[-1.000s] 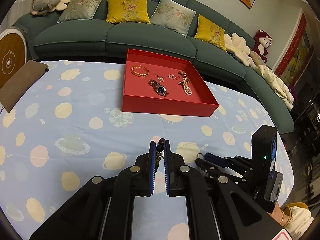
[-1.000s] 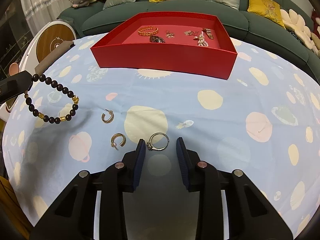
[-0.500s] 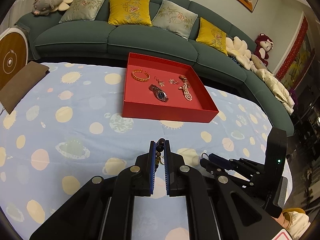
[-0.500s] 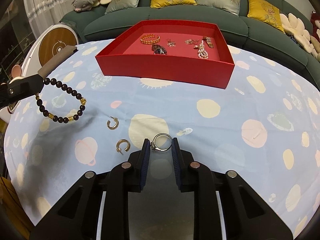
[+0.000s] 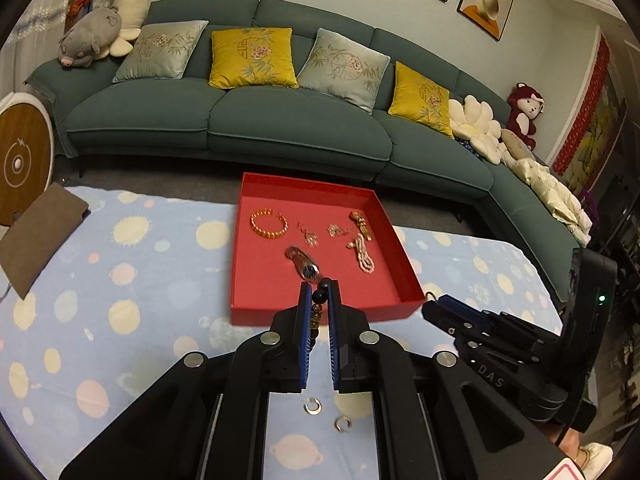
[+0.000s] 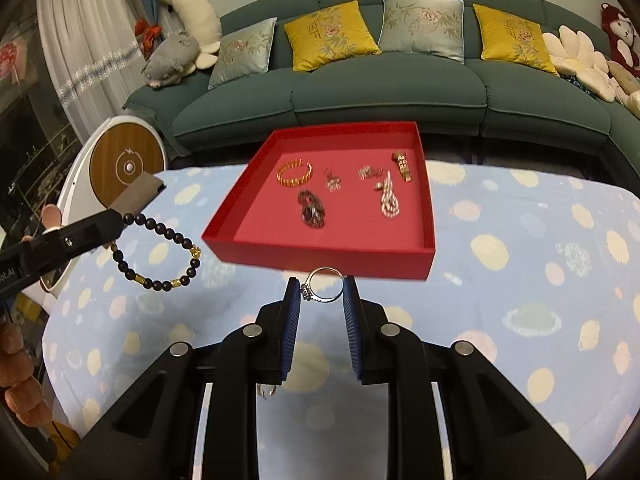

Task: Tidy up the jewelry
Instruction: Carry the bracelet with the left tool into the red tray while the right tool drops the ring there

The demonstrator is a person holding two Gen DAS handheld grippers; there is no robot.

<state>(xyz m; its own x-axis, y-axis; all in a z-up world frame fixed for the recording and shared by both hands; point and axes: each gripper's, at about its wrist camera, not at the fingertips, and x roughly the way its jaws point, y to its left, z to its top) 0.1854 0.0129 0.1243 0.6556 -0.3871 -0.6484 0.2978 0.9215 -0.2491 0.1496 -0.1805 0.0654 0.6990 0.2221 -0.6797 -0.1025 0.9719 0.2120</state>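
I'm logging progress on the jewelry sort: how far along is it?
Done: several pieces, including a gold bangle, lie in the red tray. In hand: the left gripper holds a beaded bracelet; the right gripper holds a ring. Left: two hoop earrings on the tablecloth.

Left gripper (image 5: 319, 298): matte black moulded body, two angular arms converging on flat fingers faced with ribbed blue pads (image 5: 304, 340). Round silver screw heads sit at each arm joint, four visible in the left wrist view.

Right gripper (image 6: 321, 292): same construction, black shell, ribbed blue pads (image 6: 290, 328), four silver screw heads, triangular cut-outs in the outer arms. Seen from the left wrist camera, its side carries a tall black housing with one small green light lit, and pale lettering on the arm (reads "DAS", partly cut off).

Left gripper's side, seen from the right, bears pale lettering, incomplete.
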